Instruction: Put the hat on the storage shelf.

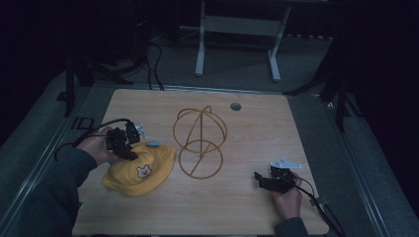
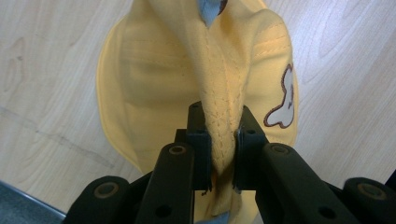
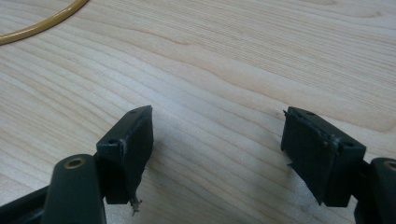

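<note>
Left gripper [image 2: 219,140] angled down, pinching yellow cap [image 2: 154,84] fold.

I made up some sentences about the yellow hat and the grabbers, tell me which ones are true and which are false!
1. The left gripper pinches a fold of the yellow hat. True.
2. The right gripper holds the wire stand. False: its jaws stand wide apart over the bare table, holding nothing.
3. The hat hangs on the wire stand. False: it lies on the table beside the stand.
4. The hat has a little animal patch on it. True.
5. The wire stand stands near the middle of the table. True.
</note>
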